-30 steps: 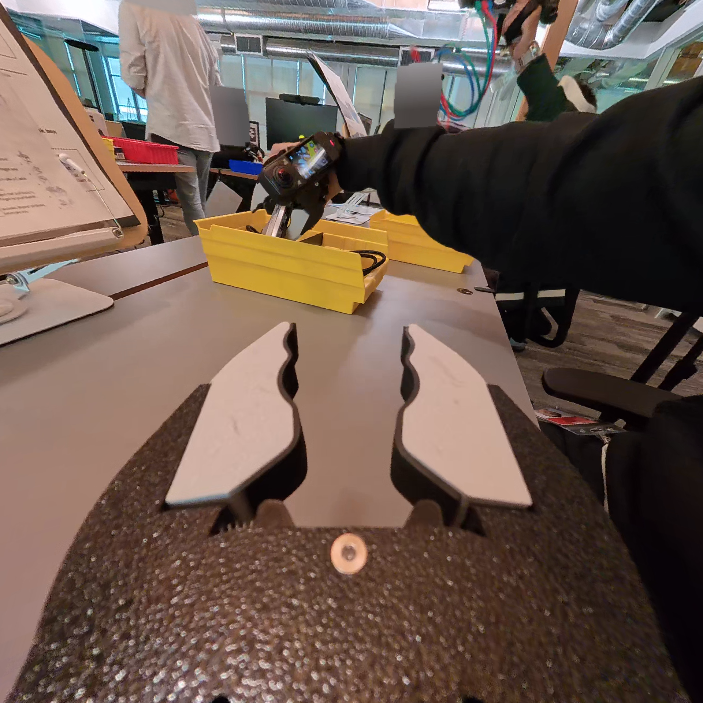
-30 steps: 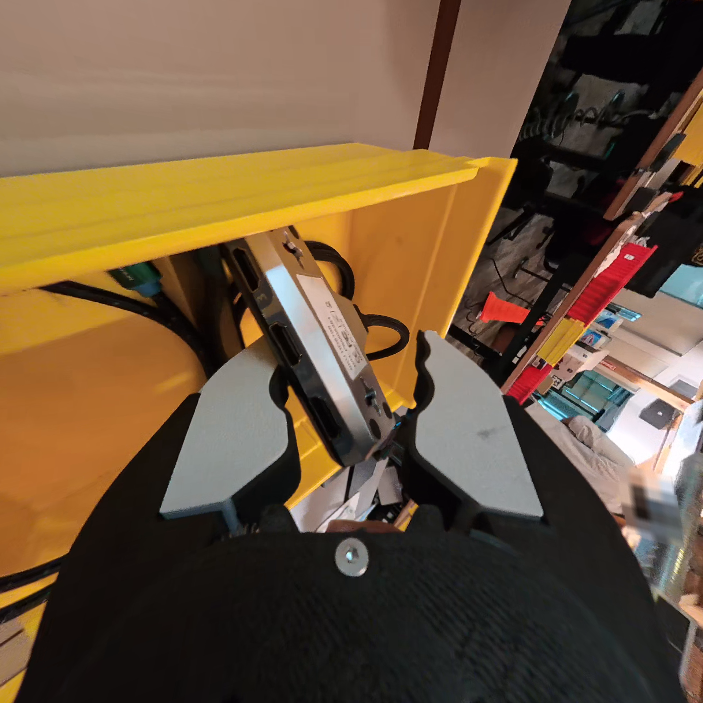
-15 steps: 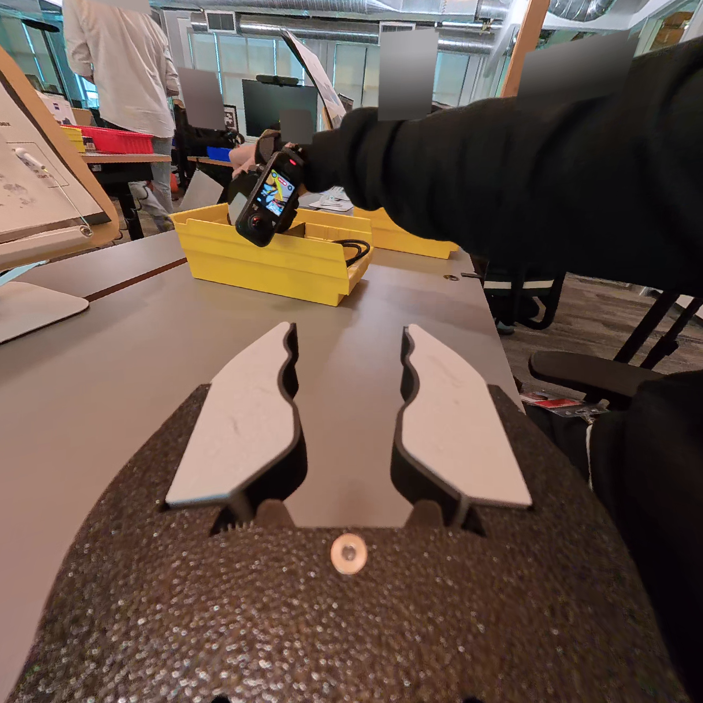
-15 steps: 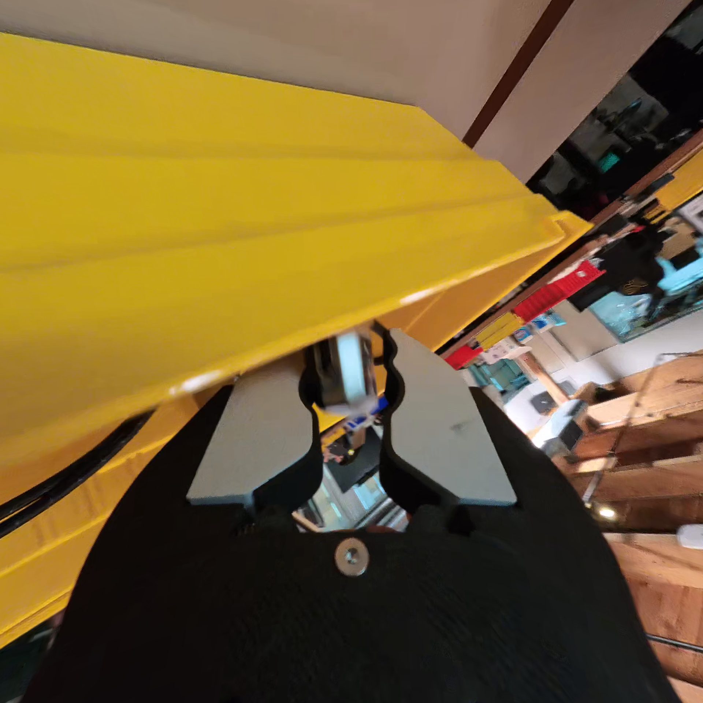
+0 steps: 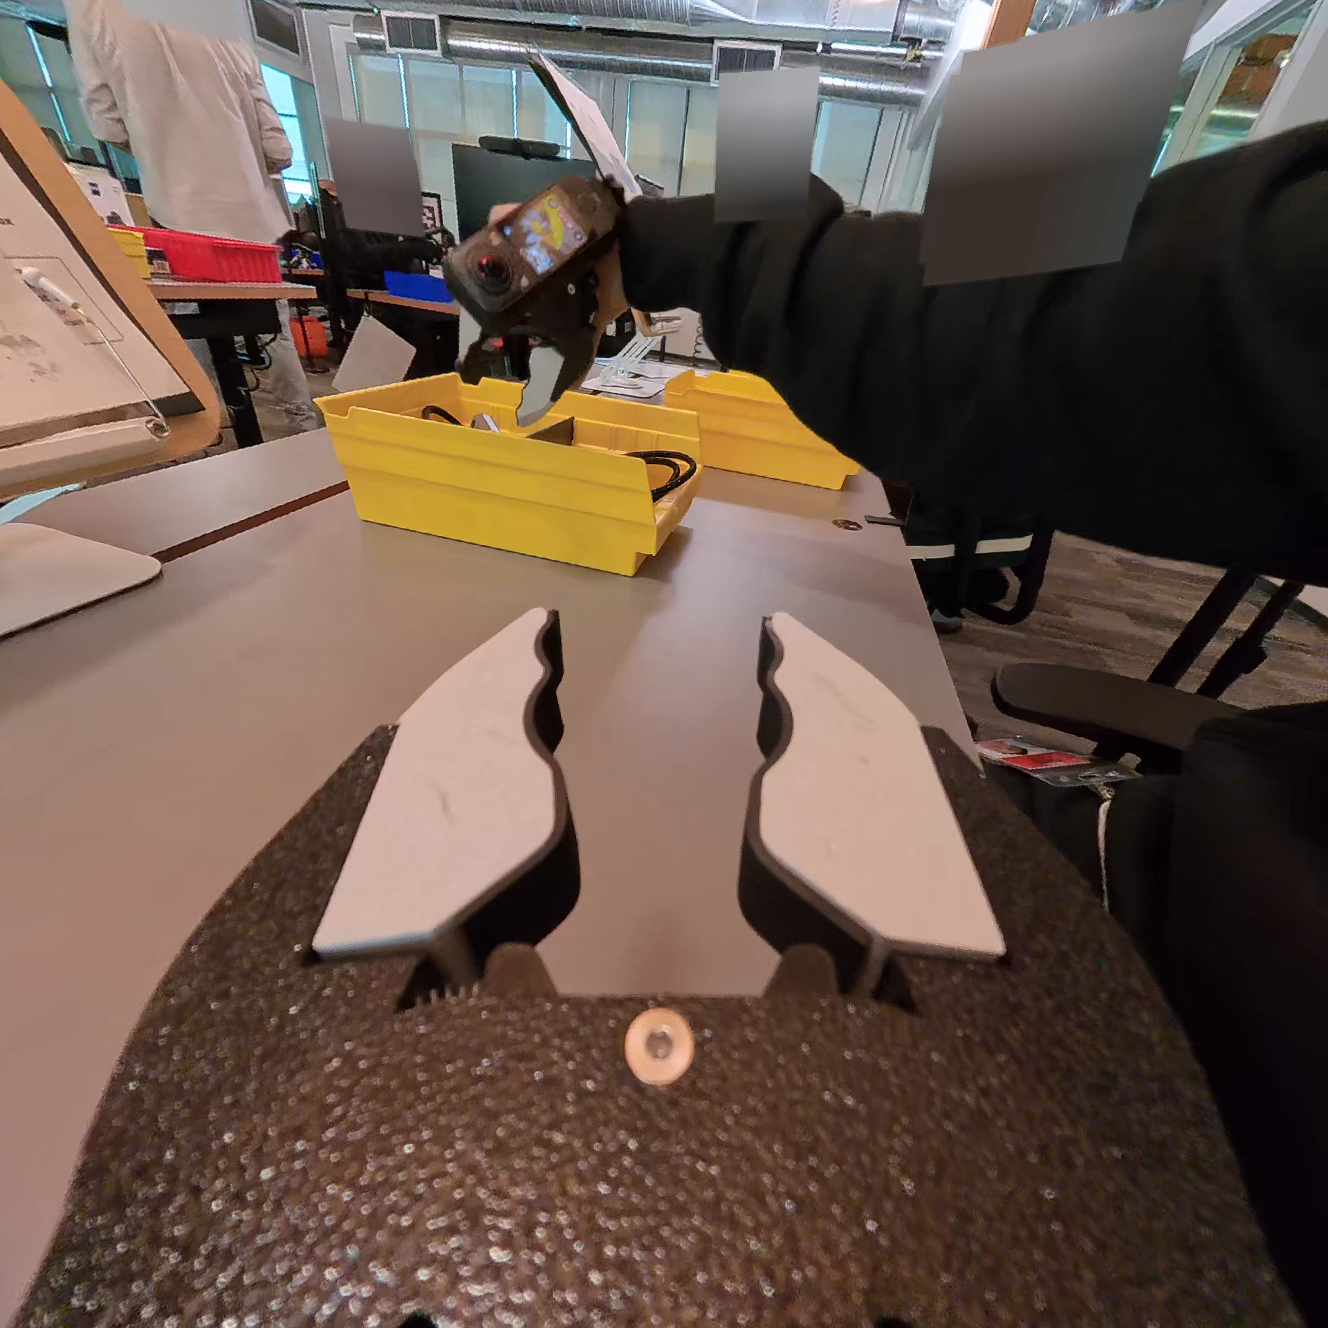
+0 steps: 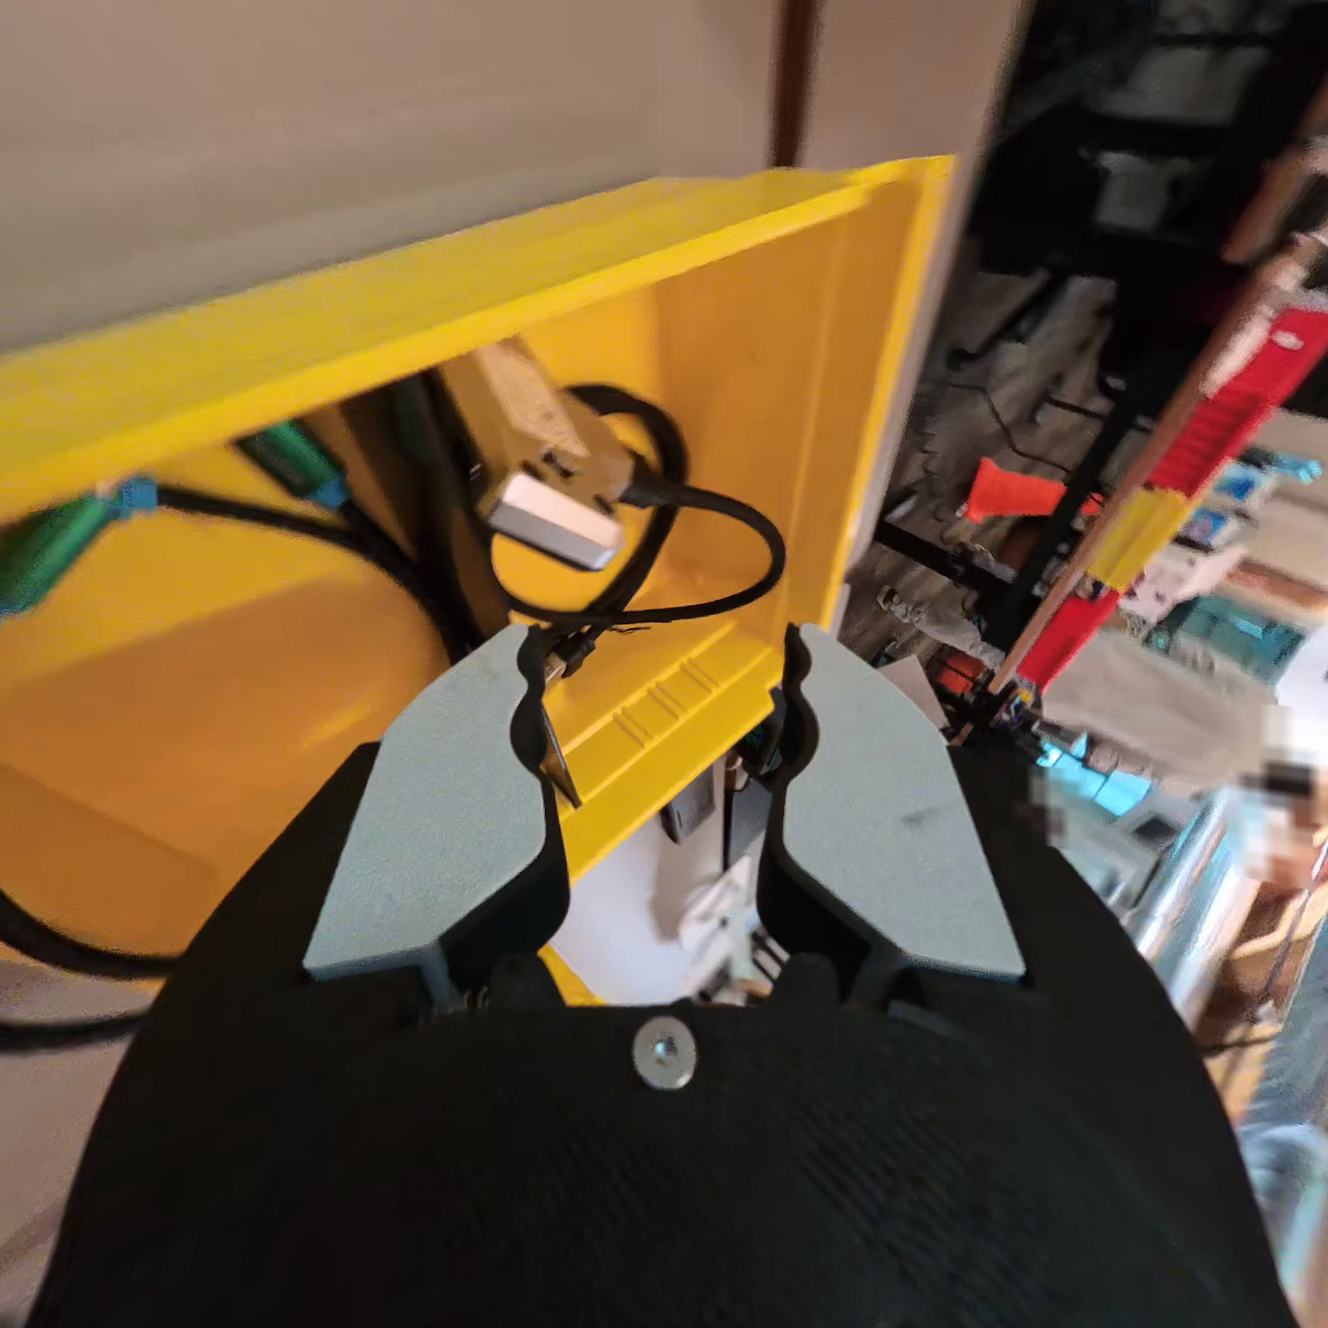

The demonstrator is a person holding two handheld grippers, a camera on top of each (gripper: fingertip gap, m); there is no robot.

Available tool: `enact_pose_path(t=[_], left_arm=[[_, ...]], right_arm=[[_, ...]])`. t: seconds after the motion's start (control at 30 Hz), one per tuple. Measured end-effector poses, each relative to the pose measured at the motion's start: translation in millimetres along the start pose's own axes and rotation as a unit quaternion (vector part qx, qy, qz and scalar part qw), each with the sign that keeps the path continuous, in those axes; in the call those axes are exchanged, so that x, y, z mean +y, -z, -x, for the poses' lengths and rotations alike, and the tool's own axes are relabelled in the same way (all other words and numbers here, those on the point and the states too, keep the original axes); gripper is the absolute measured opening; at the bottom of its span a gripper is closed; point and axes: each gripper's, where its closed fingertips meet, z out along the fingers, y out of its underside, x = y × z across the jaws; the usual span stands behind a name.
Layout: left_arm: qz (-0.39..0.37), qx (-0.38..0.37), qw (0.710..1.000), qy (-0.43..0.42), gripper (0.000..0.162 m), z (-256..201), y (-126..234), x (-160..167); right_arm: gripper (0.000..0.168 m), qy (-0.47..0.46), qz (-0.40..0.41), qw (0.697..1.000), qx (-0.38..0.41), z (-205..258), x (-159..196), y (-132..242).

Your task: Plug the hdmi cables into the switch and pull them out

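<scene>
A silver HDMI switch (image 6: 553,496) lies tilted inside a yellow bin (image 6: 460,316), with a thin black cable (image 6: 718,575) looped from it. Braided black HDMI cables with green and blue plugs (image 6: 287,460) lie in the bin's left part. My right gripper (image 6: 657,639) is open and empty just above the bin's near end. In the left wrist view it (image 5: 532,388) hangs over the bin (image 5: 503,496) at the far side of the grey table (image 5: 215,683). My left gripper (image 5: 657,621) is open and empty, low over the table, well short of the bin.
A second yellow bin (image 5: 754,438) stands behind the first. A document stand (image 5: 65,345) with a white base (image 5: 57,575) is at the left. The table's right edge drops to a black chair armrest (image 5: 1092,704). A person (image 5: 187,108) stands far back.
Half a second ago my right gripper was shut on the switch and lifting it. Now it is open and the switch lies in the bin. My left gripper has stayed open in place.
</scene>
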Motion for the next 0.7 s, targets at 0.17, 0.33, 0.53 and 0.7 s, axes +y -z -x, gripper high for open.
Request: enact_pose_path(t=[0.17, 0.33, 0.53, 0.7], left_arm=[[-0.015, -0.029, 0.999, -0.005, 0.051, 4.2, 10.4, -15.7], [-0.022, -0.141, 0.99, -0.019, 0.05, 23.8, 40.8, -43.6], [0.19, -0.357, 0.91, -0.088, 0.051, 97.4, 145.1, -18.8], [0.417, -0.274, 0.864, -0.065, 0.076, 134.1, 181.7, 41.3]], right_arm=[[0.075, -0.285, -0.294, 0.912, 0.035, -12.9, -74.8, 87.0], [0.081, -0.39, -0.631, 0.663, -0.097, 35.0, -141.9, 218.2], [0.083, -0.351, -0.675, 0.641, -0.103, 115.6, -149.4, 239.2], [0.084, -0.363, -0.673, 0.632, -0.124, 131.2, -131.7, 229.1]])
